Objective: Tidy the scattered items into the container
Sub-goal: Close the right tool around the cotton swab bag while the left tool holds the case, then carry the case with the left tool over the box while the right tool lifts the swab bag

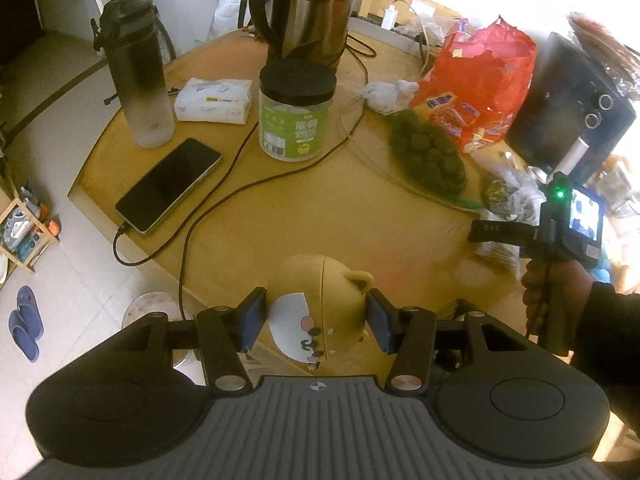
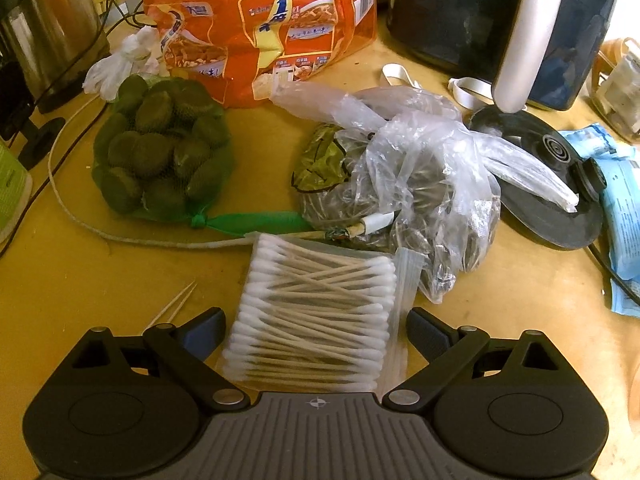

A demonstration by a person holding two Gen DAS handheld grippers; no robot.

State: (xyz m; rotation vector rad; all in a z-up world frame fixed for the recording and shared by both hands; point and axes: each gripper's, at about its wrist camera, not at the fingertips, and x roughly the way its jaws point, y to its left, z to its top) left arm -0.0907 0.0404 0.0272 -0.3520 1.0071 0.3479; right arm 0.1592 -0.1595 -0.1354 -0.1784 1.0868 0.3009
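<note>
Early stage: no container in view.
My left gripper (image 1: 316, 320) pinches the bear-shaped case (image 1: 318, 312); right gripper (image 2: 316, 338) spread around near cotton swab pack (image 2: 316, 312), ungrasped.

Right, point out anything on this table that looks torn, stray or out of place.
The orange snack bag is ripped open at the top, its edges ragged. Two loose toothpicks lie bare on the table left of the cotton swab pack. A frayed cable end pokes from under the clear plastic bag.

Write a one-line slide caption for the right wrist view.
Right tongs open around a clear bag of white-tipped cotton swabs on the yellow wooden table.
</note>
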